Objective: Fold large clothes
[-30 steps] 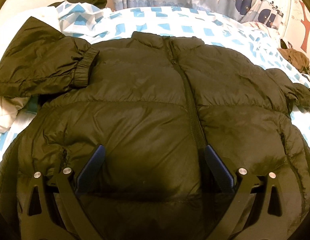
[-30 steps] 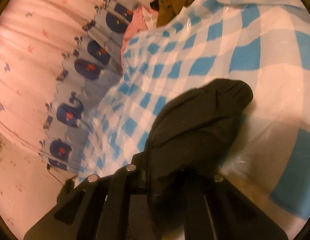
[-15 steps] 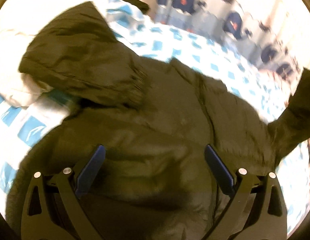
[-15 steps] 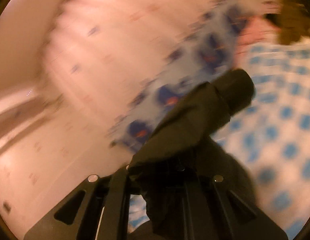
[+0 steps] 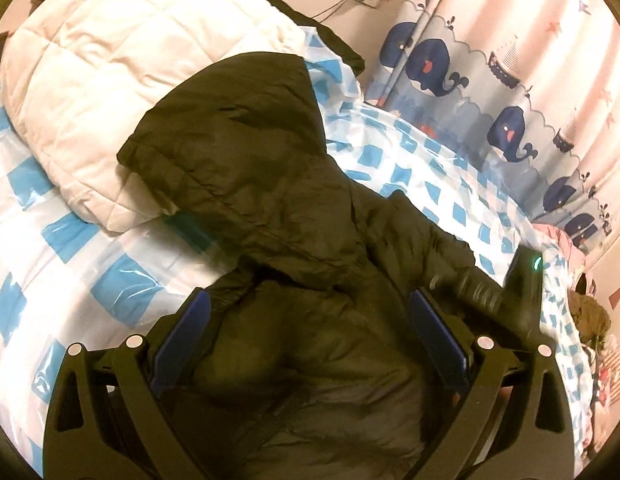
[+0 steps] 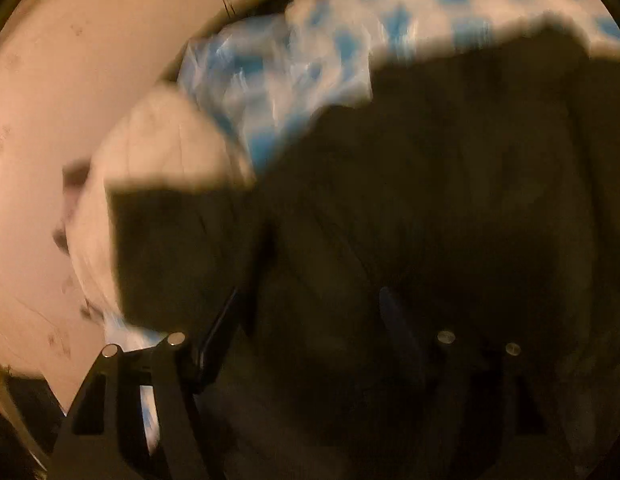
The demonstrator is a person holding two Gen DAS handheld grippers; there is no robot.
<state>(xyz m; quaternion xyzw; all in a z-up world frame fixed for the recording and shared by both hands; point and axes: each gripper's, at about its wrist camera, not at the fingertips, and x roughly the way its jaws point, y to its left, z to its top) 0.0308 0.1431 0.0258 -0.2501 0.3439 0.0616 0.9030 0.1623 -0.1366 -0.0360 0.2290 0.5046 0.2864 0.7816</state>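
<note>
The dark puffy quilted jacket (image 5: 293, 264) lies on the bed's blue-and-white checked glossy cover (image 5: 109, 280), directly under the left tool (image 5: 310, 340), whose blue pads stand spread above it, pinching nothing; one sleeve lies folded up over a white quilted pillow (image 5: 109, 80). The right tool (image 6: 310, 320), its jaws just opened wide and gripping nothing, hangs over the blurred jacket; the whale-print curtain (image 5: 490, 92) hangs beyond the bed.

Our left gripper (image 5: 310, 340) wears black slotted arms, blue pads (image 5: 181, 334) and silver screws (the right gripper (image 6: 305, 332) matches, blurred).
</note>
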